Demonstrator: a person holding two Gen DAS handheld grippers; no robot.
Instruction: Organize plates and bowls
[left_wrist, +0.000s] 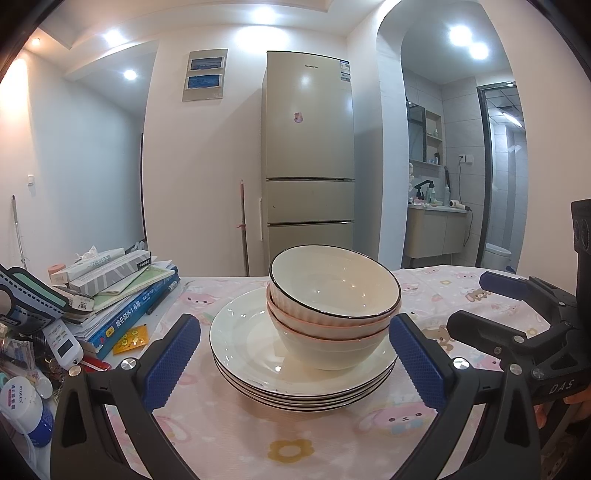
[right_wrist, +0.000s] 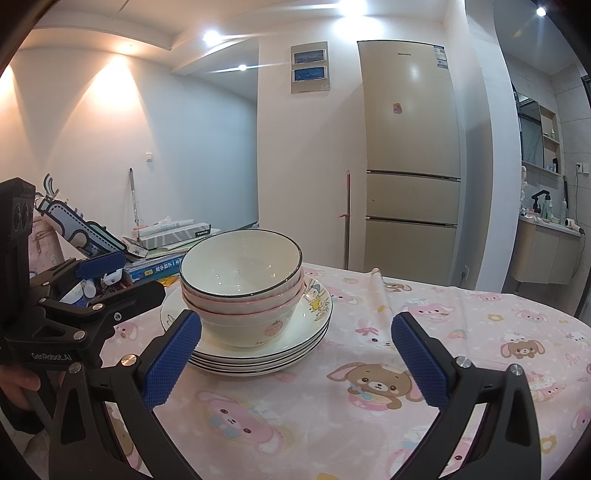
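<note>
Your left hand-held gripper and right hand-held gripper gape empty; the stacked bowls are glazed, slippery, breakable, so pinch the top rim.

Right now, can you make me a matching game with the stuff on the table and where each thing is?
Things:
1. bowls
2. plates
3. books
4. fridge

Places:
A. piled at the table's left side
B. standing against the far wall
C. stacked straight on the tablecloth
D. nested on top of the plates

Pairs: 1-D, 2-C, 3-A, 4-B
</note>
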